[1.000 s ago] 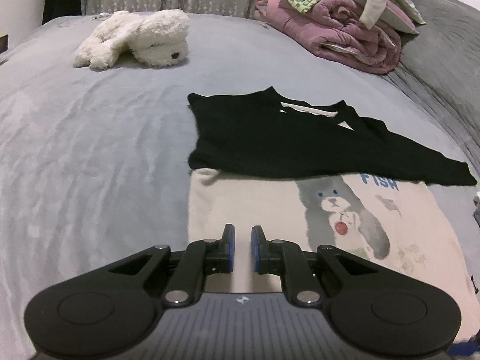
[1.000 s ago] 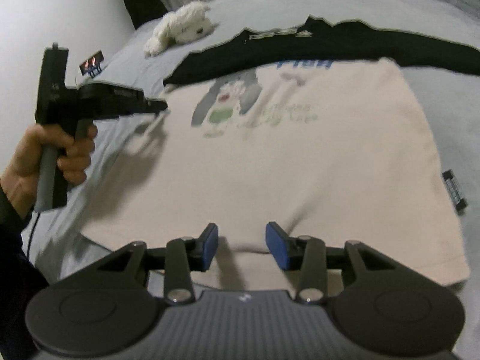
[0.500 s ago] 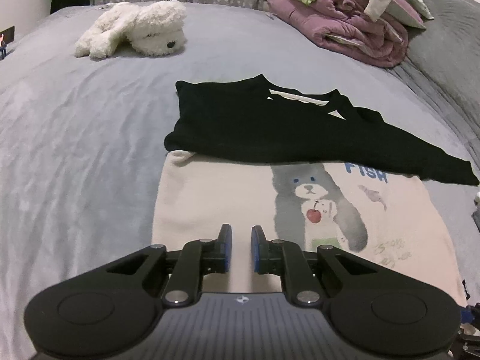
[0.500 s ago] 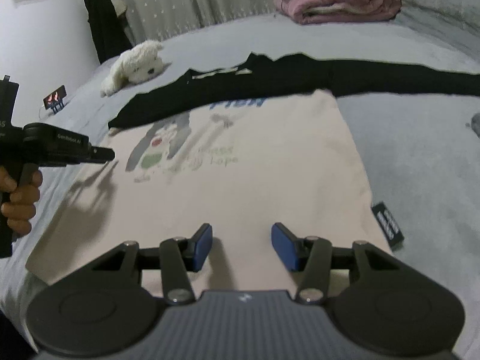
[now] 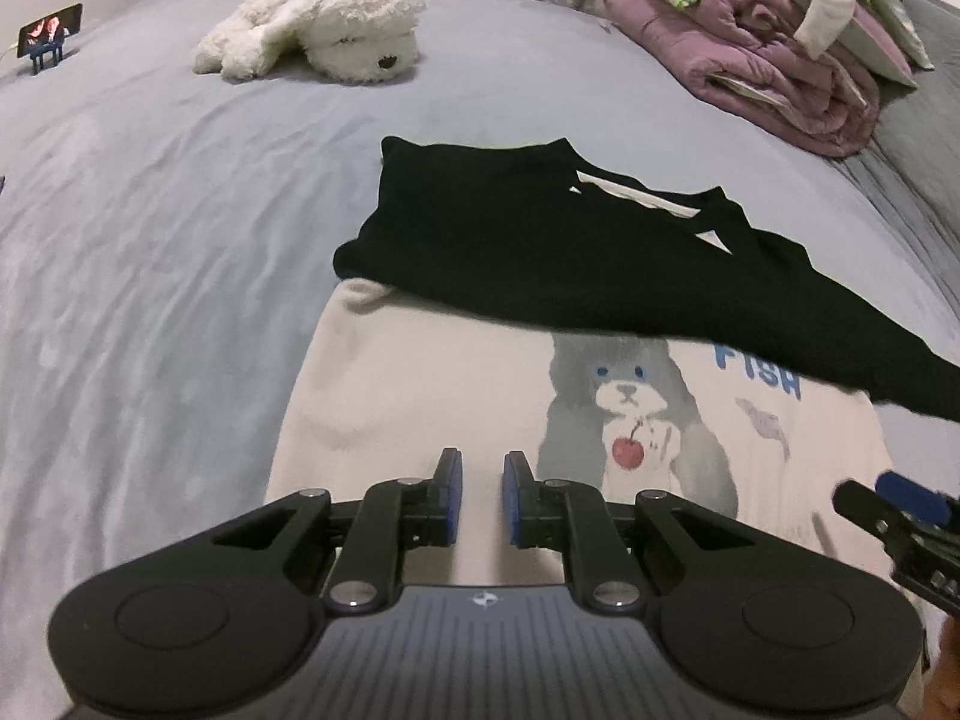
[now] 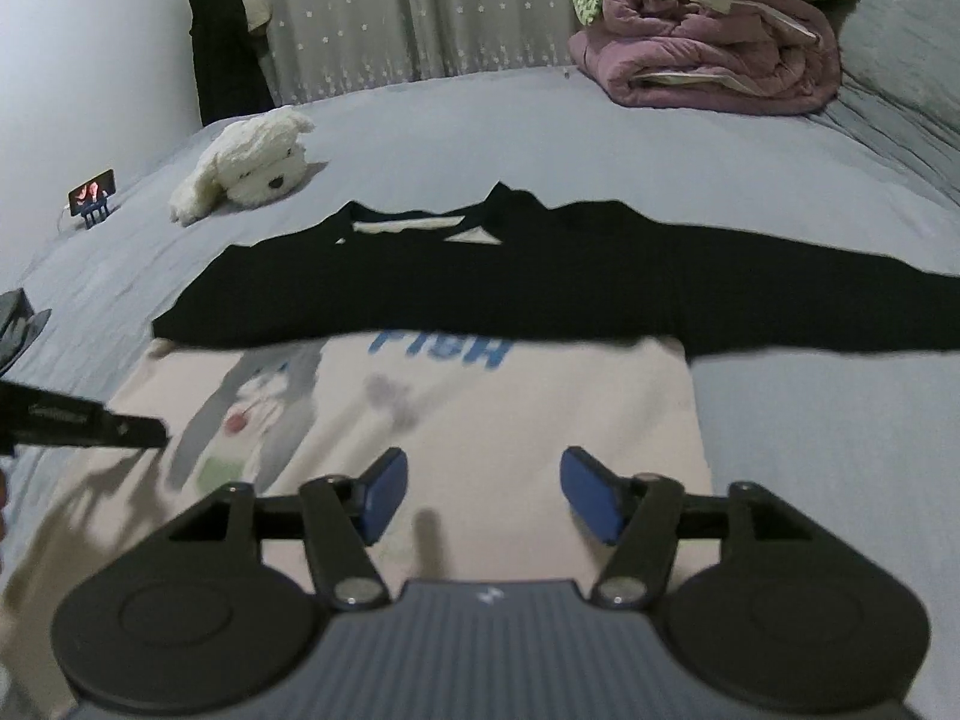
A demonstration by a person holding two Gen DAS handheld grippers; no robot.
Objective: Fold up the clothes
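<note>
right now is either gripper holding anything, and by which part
Nothing is held. The left gripper and the opening right gripper both hover empty over the cream shirt.

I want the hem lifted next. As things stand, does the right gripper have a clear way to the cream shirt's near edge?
Probably yes. The right gripper hangs over the cream shirt, jaws opening with nothing between them, and no object covers that near part.
</note>
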